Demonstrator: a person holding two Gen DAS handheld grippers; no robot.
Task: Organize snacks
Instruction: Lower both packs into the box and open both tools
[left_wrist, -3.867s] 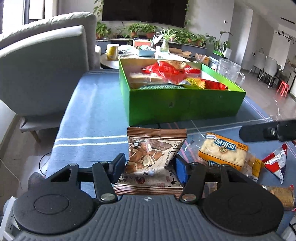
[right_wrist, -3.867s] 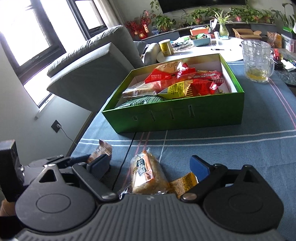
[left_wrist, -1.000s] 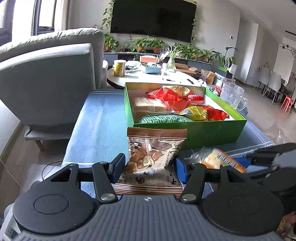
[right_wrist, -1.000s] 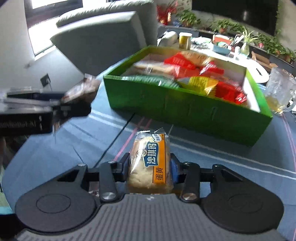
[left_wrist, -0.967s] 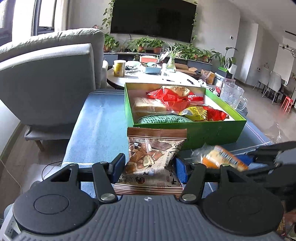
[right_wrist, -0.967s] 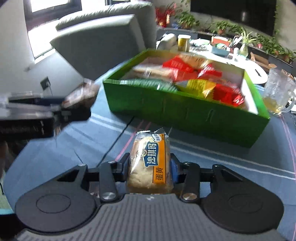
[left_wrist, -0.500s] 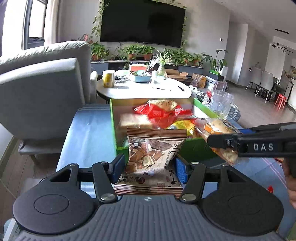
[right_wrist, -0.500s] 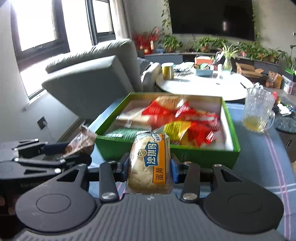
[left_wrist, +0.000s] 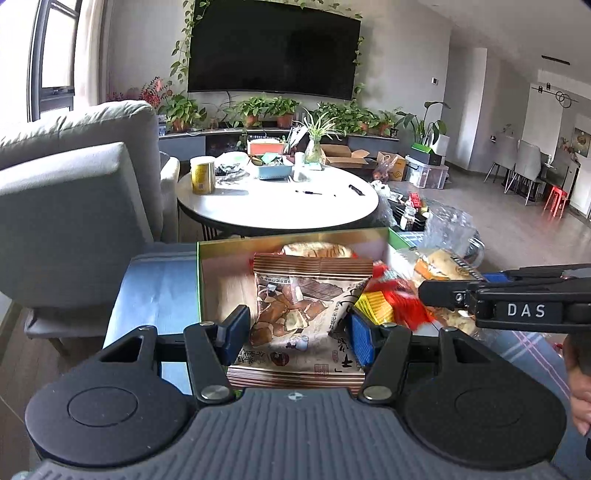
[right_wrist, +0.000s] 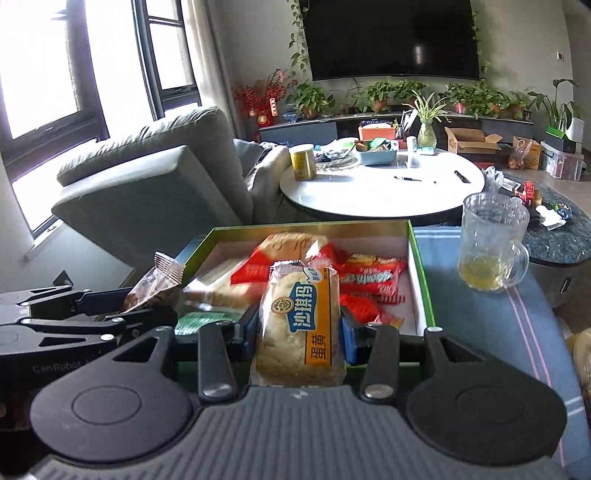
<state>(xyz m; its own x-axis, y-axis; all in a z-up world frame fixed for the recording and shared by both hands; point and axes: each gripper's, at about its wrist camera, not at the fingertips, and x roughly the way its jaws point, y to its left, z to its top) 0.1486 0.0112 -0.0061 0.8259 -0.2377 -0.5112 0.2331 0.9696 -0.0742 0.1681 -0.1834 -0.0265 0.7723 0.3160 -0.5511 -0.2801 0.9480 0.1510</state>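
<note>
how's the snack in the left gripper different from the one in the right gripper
The brown snack packet in the left gripper is flat, wide and crimped on top; the orange-labelled cake pack in the right gripper is thick, narrow and mostly clear. Both are gripped upright in front of the green box.

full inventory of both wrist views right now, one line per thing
brown snack packet: 1, brown with clear window, clamped in left gripper over the box
yellow cake packet: 1, clear with yellow label, clamped in right gripper over the box's near edge
green box: 1, green outside, white inside, on the blue cloth
snacks in box: several, mostly red, some yellow and green, inside the box
glass mug: 1, clear with yellowish liquid, on the cloth right of the box
blue cloth: 1, blue, striped, under the box
round table: 1, white, behind the box
yellow can: 1, on the round table
sofa: 1, grey, left
TV: 1, black, on the wall
left gripper: shut on brown packet
right gripper: shut on cake packet
</note>
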